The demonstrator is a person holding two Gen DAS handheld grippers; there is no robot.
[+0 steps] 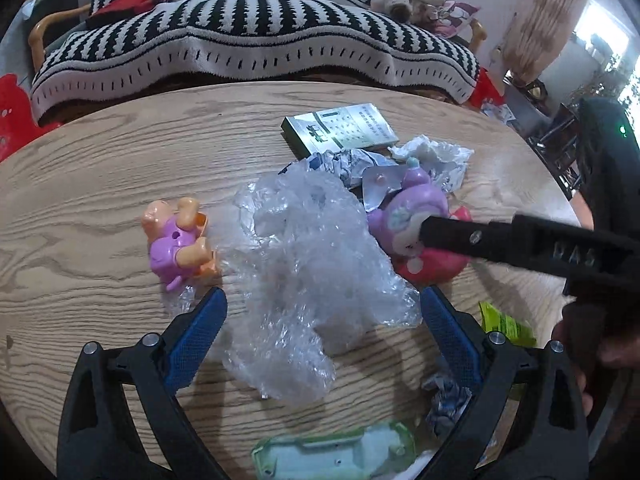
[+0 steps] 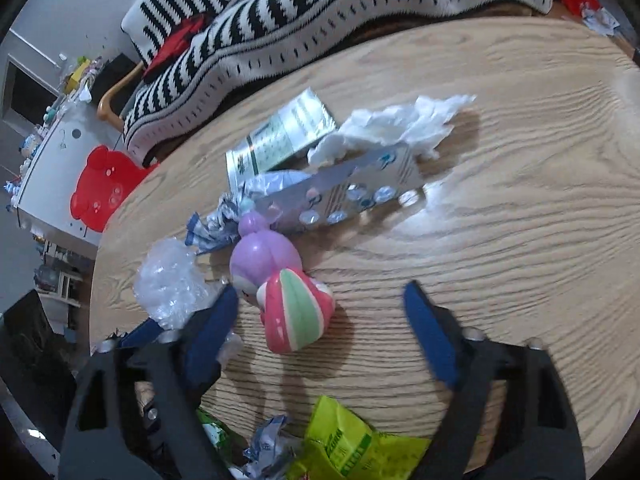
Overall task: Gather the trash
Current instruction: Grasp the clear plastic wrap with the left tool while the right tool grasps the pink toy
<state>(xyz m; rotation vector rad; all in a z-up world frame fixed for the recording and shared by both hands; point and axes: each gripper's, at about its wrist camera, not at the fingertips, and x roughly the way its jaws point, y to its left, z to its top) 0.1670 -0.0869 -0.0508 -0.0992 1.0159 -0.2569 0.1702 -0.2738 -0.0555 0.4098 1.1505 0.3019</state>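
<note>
A crumpled clear plastic wrap [image 1: 304, 264] lies on the wooden table [image 1: 100, 184] between the blue fingers of my open left gripper [image 1: 322, 304]; it also shows in the right wrist view [image 2: 172, 280]. Behind it lie a white tissue [image 2: 396, 124], a silver pill blister [image 2: 352, 188], crumpled blue-white paper [image 2: 216, 228] and a small green-white box [image 1: 340, 128]. My right gripper [image 2: 320, 304] is open just above a purple and pink toy [image 2: 280, 288]. Its black finger [image 1: 460, 236] touches that toy [image 1: 404, 216] in the left wrist view.
A pink and orange toy figure [image 1: 176, 236] lies left of the wrap. A green wrapper [image 2: 352, 444] and crumpled paper [image 2: 264, 444] lie near the front edge, with a pale green case [image 1: 336, 456]. A striped blanket [image 1: 248, 32] covers the sofa behind. A red stool [image 2: 100, 188] stands left.
</note>
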